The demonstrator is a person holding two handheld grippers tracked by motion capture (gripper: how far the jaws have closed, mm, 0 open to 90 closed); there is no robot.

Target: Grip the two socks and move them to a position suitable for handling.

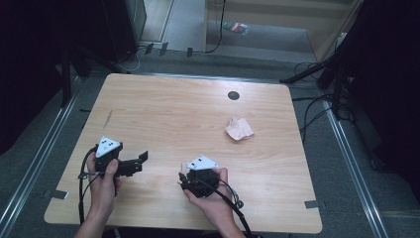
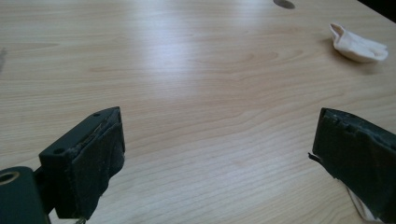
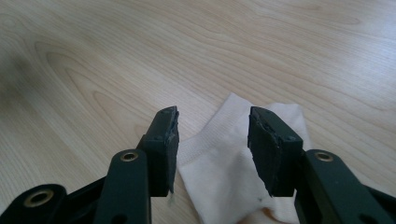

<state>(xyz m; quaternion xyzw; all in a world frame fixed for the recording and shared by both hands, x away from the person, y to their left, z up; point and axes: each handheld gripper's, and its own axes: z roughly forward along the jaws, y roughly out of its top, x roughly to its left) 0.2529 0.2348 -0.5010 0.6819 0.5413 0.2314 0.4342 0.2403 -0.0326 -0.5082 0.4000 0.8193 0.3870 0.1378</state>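
While my right gripper (image 3: 212,140) stands half open over a white sock (image 3: 224,177), holding nothing, my left gripper (image 2: 219,158) gapes wide and empty. Next I pinch the cuff at twelve o'clock.

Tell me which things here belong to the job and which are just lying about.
In the job: right claw; cream sock lying between its jaws.
Lying about: crumpled sock farther off; dark round disc.

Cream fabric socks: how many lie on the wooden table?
2: a crumpled sock toward the far right; a flat sock under the right gripper. Others could be hidden.
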